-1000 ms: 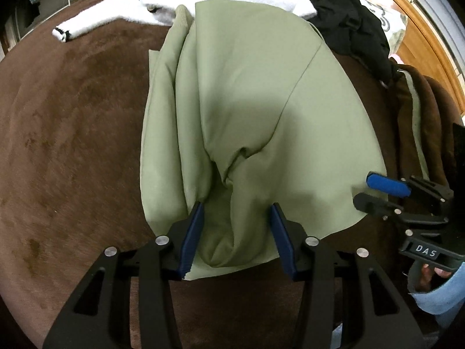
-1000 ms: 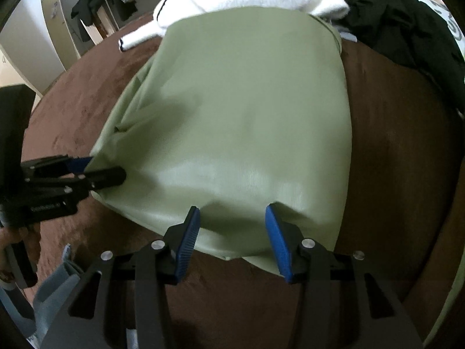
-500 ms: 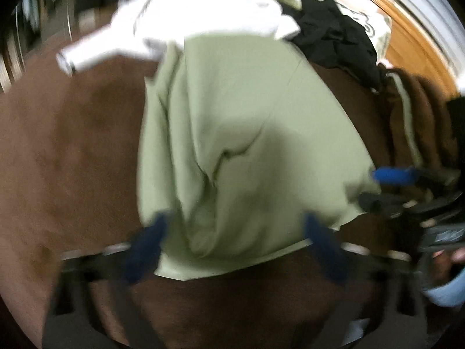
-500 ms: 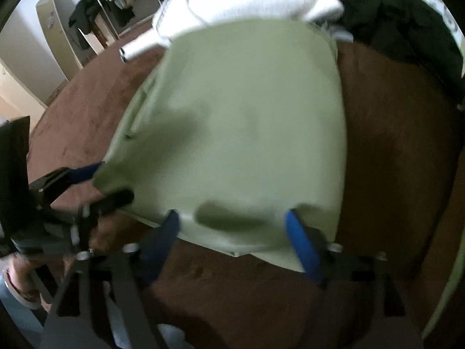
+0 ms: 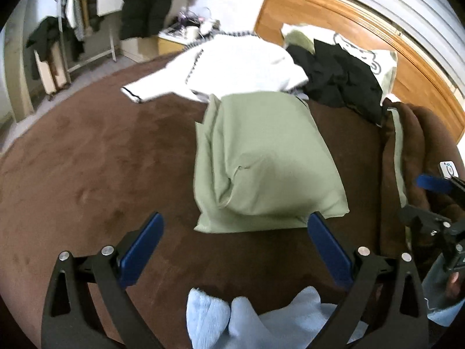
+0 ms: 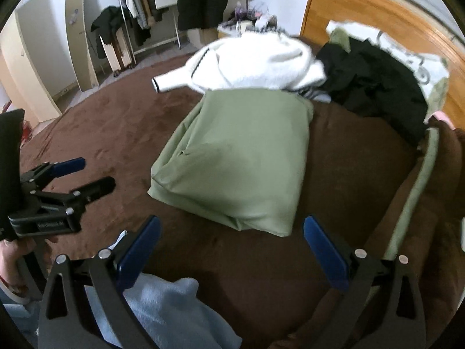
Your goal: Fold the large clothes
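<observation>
A folded light green garment (image 5: 261, 163) lies on the brown bed cover (image 5: 96, 168); it also shows in the right wrist view (image 6: 241, 157). My left gripper (image 5: 235, 247) is wide open and empty, pulled back a little short of the garment's near edge. My right gripper (image 6: 232, 247) is wide open and empty, also short of the near edge. The left gripper (image 6: 84, 174) shows at the left of the right wrist view, and the right gripper (image 5: 418, 195) at the right edge of the left wrist view.
A white fleece top (image 5: 232, 64) and black clothes (image 5: 340, 78) lie behind the green garment near the wooden headboard (image 5: 363, 32). A brown blanket roll (image 5: 407, 157) lies on the right. Light blue fabric (image 5: 247, 320) is at the bottom. A clothes rack (image 6: 139, 8) stands beyond the bed.
Both grippers opened wide, let go of the green garment and drew back and up from it. The garment now lies flat on the bed.
</observation>
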The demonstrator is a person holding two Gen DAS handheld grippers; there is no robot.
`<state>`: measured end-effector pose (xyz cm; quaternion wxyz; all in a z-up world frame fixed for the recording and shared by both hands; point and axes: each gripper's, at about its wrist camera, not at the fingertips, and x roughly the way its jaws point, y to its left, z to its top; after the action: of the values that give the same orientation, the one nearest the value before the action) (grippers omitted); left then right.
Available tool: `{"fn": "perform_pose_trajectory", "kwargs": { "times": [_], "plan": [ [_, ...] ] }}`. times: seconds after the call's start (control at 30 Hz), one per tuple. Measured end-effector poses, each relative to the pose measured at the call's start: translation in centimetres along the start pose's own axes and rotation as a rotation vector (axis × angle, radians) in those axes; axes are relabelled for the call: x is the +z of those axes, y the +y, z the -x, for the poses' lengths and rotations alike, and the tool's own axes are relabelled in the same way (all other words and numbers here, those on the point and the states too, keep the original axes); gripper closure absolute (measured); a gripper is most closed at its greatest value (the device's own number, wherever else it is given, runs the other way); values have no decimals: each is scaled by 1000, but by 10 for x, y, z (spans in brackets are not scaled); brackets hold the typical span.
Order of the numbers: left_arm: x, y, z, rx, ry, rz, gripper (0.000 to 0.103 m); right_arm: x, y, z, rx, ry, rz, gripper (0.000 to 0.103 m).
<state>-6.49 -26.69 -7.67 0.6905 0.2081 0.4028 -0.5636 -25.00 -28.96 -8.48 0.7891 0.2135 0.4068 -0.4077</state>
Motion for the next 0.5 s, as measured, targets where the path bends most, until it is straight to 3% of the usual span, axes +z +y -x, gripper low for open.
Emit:
{"fn": "perform_pose_trajectory", "kwargs": {
  "times": [0.17, 0.5],
  "plan": [
    [-14, -15, 34, 34, -24, -19, 6, -19, 5, 32, -23, -82, 3, 6],
    [-47, -48, 60, 72, -26, 0, 7, -54, 1, 54, -7, -84, 7, 6]
  ]
}}
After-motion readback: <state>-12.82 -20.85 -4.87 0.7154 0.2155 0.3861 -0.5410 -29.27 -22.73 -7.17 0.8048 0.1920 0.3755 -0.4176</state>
